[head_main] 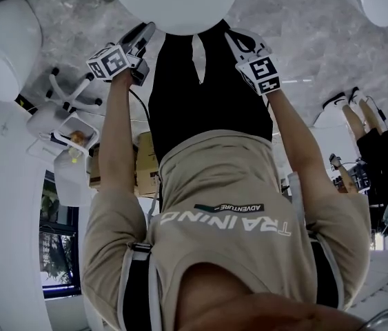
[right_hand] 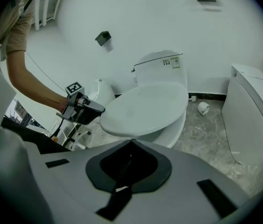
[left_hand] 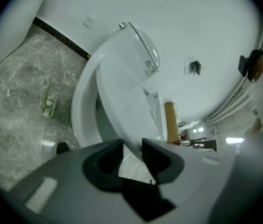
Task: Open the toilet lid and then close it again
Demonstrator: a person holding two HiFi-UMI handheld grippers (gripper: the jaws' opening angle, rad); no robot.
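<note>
A white toilet (right_hand: 161, 66) stands against the wall, and its lid (right_hand: 145, 108) is tilted up off the bowl (right_hand: 175, 127). My left gripper (right_hand: 87, 110) grips the lid's left edge. In the left gripper view the lid (left_hand: 122, 101) runs between the jaws of that gripper (left_hand: 132, 146), which are shut on its rim, with the bowl's rim (left_hand: 81, 106) showing below. My right gripper (right_hand: 131, 141) hangs in front of the lid, shut and empty, touching nothing. In the head view the left gripper (head_main: 142, 36) and right gripper (head_main: 240, 43) flank the lid (head_main: 173, 2).
A second white toilet (right_hand: 255, 115) stands to the right, with a paper roll (right_hand: 203, 108) on the marble floor between them. Another white fixture (right_hand: 98, 90) sits left of the toilet. A green object (left_hand: 47, 101) lies on the floor. Another person (head_main: 366, 129) stands nearby.
</note>
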